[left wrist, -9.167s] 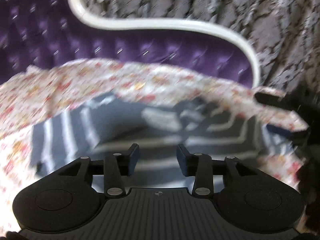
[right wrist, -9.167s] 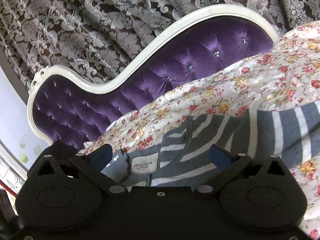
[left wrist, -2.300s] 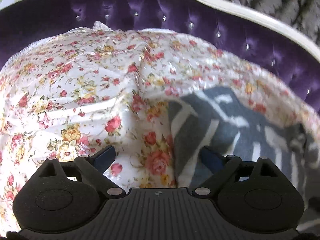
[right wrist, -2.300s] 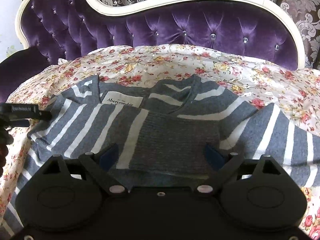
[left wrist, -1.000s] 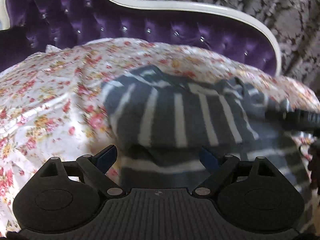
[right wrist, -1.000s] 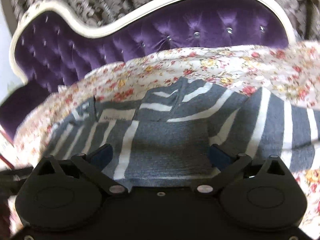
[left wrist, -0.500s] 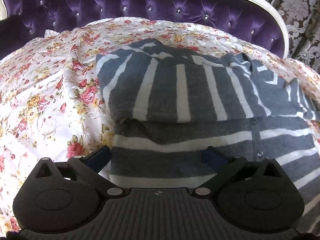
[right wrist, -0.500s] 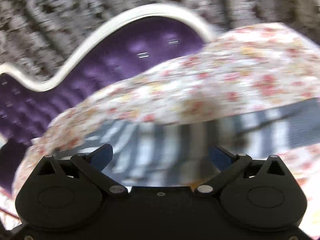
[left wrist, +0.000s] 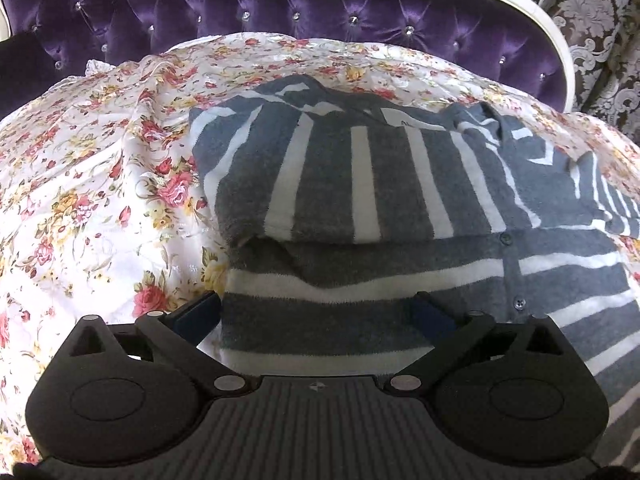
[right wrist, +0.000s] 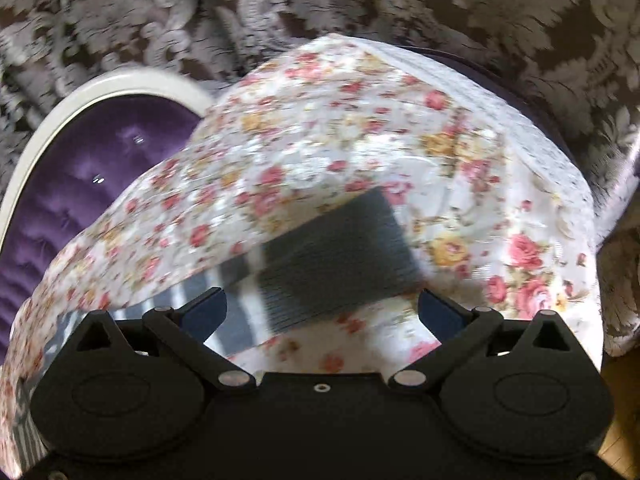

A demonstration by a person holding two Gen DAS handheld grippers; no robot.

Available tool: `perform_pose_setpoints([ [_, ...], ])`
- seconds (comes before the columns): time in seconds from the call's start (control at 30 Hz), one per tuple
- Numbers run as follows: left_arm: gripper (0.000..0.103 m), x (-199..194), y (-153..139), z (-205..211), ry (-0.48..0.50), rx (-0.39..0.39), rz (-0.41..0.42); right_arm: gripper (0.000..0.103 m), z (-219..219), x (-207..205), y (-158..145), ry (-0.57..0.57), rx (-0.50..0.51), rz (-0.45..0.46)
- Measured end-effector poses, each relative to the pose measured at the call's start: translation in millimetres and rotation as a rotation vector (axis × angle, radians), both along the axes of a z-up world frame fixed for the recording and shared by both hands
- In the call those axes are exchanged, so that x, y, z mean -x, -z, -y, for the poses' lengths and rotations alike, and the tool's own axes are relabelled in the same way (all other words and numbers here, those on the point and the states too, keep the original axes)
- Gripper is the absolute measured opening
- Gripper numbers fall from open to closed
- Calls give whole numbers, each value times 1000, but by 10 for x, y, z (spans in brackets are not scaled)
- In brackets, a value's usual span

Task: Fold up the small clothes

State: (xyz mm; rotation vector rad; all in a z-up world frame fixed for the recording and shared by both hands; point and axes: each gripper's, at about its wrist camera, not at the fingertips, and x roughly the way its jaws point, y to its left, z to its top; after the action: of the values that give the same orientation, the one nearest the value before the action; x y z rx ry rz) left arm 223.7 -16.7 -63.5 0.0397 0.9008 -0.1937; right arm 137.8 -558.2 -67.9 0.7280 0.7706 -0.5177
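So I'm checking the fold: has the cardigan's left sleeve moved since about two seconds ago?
Yes. The sleeve now lies folded across the striped cardigan's body, away from the floral cover.

Cardigan: charcoal grey knit with white stripes, small dark grey buttons down the placket, white neck label only partly visible; its sleeve in the right wrist view is plain dark grey at the end, grey and white stripes further back, blurred. Sheet under it: white with pink, red and yellow roses and green leaves. Headboard: deep purple tufted velvet with crystal studs and a cream frame, curtain behind it dark brown with silver-grey damask scrolls; both grippers black with navy blue finger pads.
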Motion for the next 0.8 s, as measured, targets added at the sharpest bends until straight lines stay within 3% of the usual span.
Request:
perform_pose_setpoints([
  [0.2, 103, -9, -3, 6, 1, 2, -7, 100, 150, 61, 104, 52, -5, 48],
  [0.4, 103, -14, -7, 5, 1, 2, -11, 52, 207, -32, 102, 45, 41, 19],
  [0.43, 103, -17, -8, 3, 2, 2, -12, 31, 210, -44, 95, 46, 56, 0],
  [0.47, 103, -19, -7, 4, 2, 2, -13, 18, 215, -51, 85, 48, 67, -19],
  [0.63, 103, -32, -10, 8, 12, 0, -17, 17, 144, -38, -170, 11, 119, 11],
  [0.8, 102, -54, -49, -29, 11, 29, -31, 17, -142, -121, -806, -111, 183, 130],
])
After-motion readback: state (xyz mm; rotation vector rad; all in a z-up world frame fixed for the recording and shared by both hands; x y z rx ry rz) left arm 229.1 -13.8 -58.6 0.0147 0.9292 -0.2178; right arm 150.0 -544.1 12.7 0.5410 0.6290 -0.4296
